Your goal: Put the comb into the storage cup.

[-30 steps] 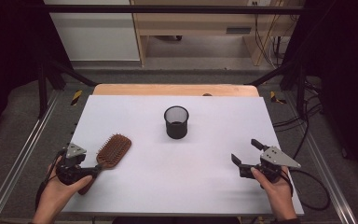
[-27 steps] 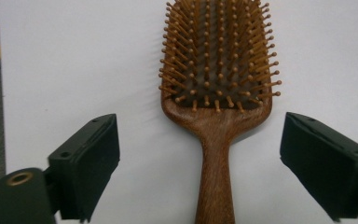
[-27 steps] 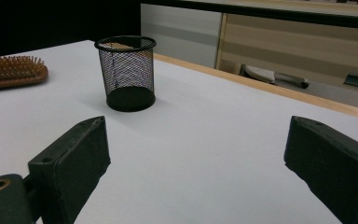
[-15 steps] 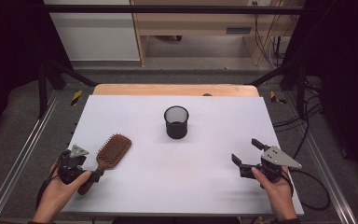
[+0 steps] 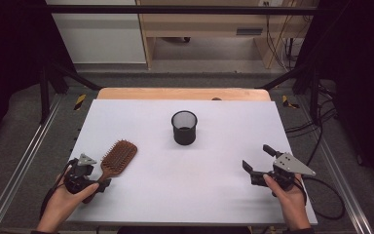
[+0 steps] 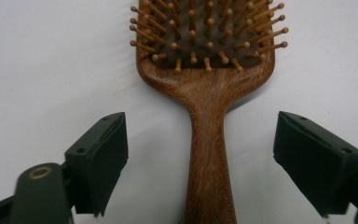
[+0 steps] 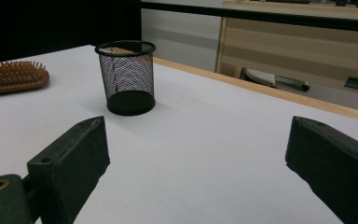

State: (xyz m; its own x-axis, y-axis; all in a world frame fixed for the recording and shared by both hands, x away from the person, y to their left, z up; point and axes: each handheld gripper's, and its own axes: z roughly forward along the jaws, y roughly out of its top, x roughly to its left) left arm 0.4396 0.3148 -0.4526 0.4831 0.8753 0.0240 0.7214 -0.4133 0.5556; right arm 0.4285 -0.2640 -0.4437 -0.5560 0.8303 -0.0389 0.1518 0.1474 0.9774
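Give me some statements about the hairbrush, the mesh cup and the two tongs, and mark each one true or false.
1. The wooden hairbrush lies with its bristles up. True.
2. The left tongs are shut on the brush handle. False: the handle lies between the jaws, which have just been closing, but the pads stand clear of it on both sides.
3. The black mesh cup stands upright on the white table. True.
4. The hairbrush is inside the mesh cup. False: it lies on the table, apart from the cup.
5. The right tongs hold the cup. False: they are open, and the cup stands farther off.
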